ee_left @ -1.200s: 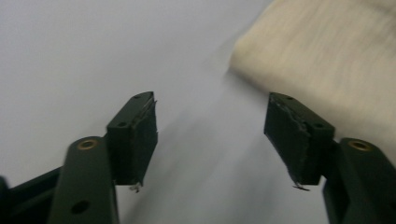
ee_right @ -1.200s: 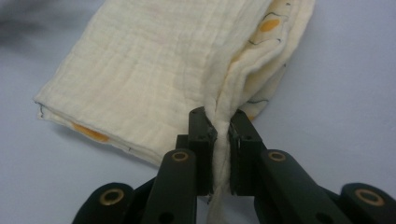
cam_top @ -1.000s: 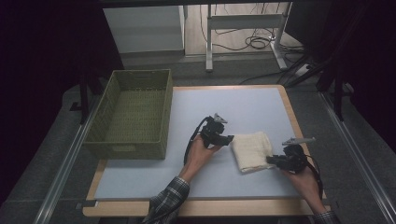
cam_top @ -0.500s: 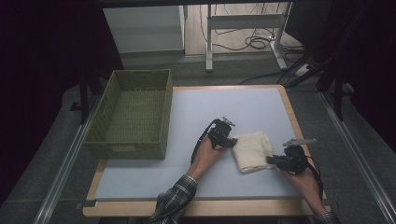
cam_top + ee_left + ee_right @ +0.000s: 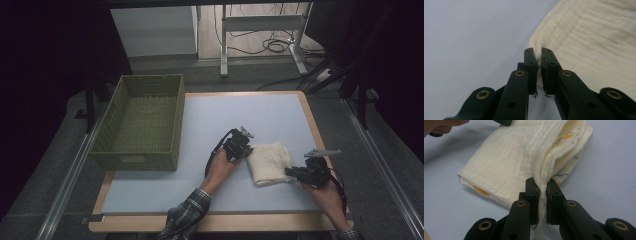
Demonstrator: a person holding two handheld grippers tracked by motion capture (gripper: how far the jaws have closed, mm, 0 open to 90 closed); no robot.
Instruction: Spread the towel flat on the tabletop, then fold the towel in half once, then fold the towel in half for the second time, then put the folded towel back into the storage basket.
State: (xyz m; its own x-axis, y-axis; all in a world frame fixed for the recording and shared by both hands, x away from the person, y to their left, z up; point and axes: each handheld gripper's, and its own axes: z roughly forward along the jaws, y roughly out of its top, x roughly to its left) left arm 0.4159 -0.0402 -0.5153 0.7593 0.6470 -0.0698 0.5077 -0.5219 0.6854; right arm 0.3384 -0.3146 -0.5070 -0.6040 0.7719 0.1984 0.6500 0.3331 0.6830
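Just right of centre in the high view, one folded cream muslin cloth point(image 5: 269, 162) is lying on the table mat point(image 5: 210, 125). The left gripper point(image 5: 245, 150) has just been closing and is pinching its left edge; the right gripper point(image 5: 291, 172) is pinching its lower right corner. Lifting both together should be keeping the fold intact. One green basket point(image 5: 142, 122) is sitting upper left.

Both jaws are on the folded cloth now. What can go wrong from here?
1. The left hand-held gripper, whose jaws have just been closing, pinches only the edge of the folded cream muslin cloth; it may slip out on lifting.
2. The right hand-held gripper seems to clamp only some of the layers, so the fold could fall open.
3. The woven green basket sits far left; a carry there may sag.
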